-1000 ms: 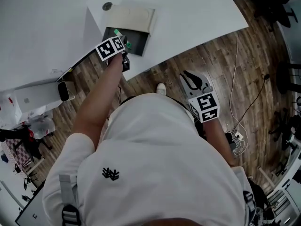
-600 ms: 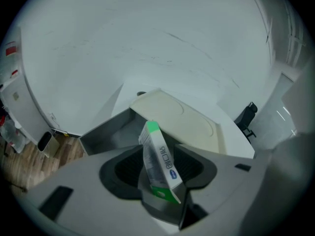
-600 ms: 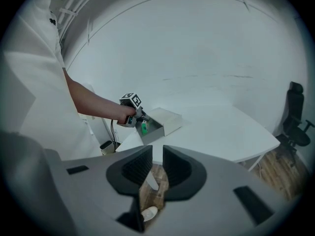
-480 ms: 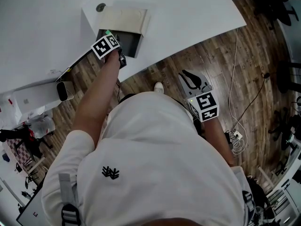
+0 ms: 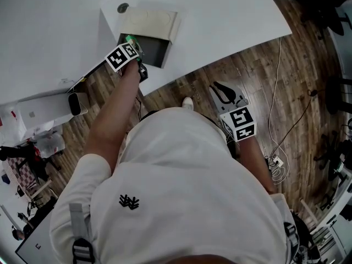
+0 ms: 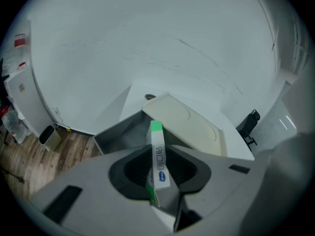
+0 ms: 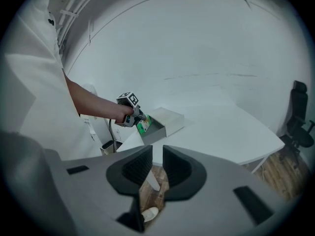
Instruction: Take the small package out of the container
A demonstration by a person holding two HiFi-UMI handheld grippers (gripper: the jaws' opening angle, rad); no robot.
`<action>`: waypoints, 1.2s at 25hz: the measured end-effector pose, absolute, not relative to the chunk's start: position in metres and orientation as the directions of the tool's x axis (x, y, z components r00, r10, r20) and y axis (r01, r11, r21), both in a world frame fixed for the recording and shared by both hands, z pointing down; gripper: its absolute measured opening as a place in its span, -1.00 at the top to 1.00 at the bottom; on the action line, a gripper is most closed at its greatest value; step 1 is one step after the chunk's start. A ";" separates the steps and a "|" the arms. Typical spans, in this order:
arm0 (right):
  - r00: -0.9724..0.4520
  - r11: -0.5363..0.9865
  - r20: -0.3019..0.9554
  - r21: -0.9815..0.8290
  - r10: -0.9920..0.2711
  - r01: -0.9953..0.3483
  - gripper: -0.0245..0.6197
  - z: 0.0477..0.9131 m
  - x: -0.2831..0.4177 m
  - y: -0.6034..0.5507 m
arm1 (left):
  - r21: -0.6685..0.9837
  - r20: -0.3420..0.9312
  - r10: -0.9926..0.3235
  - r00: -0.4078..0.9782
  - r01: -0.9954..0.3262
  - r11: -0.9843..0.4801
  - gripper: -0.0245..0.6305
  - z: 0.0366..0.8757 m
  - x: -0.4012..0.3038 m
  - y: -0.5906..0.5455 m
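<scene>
Two grippers show; the left gripper (image 6: 158, 173) has its jaws closing on the small package (image 6: 157, 151), a slim white carton with a green end, upright between ribbed dark pads over the open grey container (image 6: 115, 134); a smooth cream lid (image 6: 189, 124) lies slid far; matte white table (image 5: 231, 15), wood-plank floor (image 5: 275, 81); the right gripper (image 7: 156, 168) hangs low, jaws narrowly apart, empty.

left gripper (image 6: 158, 177) jaws closing on package (image 6: 156, 144)
</scene>
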State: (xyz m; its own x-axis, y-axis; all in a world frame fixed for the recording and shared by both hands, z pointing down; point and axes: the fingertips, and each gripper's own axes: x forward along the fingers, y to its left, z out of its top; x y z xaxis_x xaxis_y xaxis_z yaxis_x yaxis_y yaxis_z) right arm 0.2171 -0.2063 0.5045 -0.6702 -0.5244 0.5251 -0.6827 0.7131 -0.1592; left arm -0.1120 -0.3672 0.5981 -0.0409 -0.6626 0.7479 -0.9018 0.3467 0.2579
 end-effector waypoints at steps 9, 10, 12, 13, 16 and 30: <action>-0.702 0.759 0.521 -0.149 -0.485 -0.634 0.72 0.503 0.195 -0.209 | 0.385 0.677 -0.736 0.027 -0.865 0.323 0.65 0.575 -0.117 -0.362; -0.706 0.764 0.521 -0.148 -0.480 -0.628 0.72 0.503 0.192 -0.208 | 0.395 0.669 -0.743 0.035 -0.863 0.315 0.65 0.572 -0.117 -0.361; -0.713 0.772 0.520 -0.148 -0.471 -0.618 0.72 0.503 0.185 -0.207 | 0.410 0.654 -0.755 0.048 -0.861 0.301 0.65 0.566 -0.116 -0.359; -0.715 0.776 0.521 -0.148 -0.466 -0.613 0.72 0.502 0.183 -0.206 | 0.418 0.647 -0.761 0.054 -0.859 0.294 0.65 0.563 -0.116 -0.358; -0.721 0.785 0.523 -0.148 -0.454 -0.602 0.72 0.502 0.173 -0.206 | 0.450 0.620 -0.780 0.088 -0.854 0.262 0.65 0.555 -0.115 -0.356; -0.718 0.801 0.533 -0.116 -0.448 -0.587 0.78 0.492 0.121 -0.182 | 0.602 0.462 -0.839 0.287 -0.796 0.059 0.66 0.502 -0.115 -0.319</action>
State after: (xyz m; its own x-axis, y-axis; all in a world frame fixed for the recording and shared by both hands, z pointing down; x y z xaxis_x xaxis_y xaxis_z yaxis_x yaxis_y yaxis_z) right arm 0.1208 -0.1825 0.4921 -0.7176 -0.4483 0.5330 -0.5867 0.8015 -0.1158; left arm -0.1146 -0.3190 0.5017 0.2871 -0.8389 0.4625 -0.7964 0.0592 0.6018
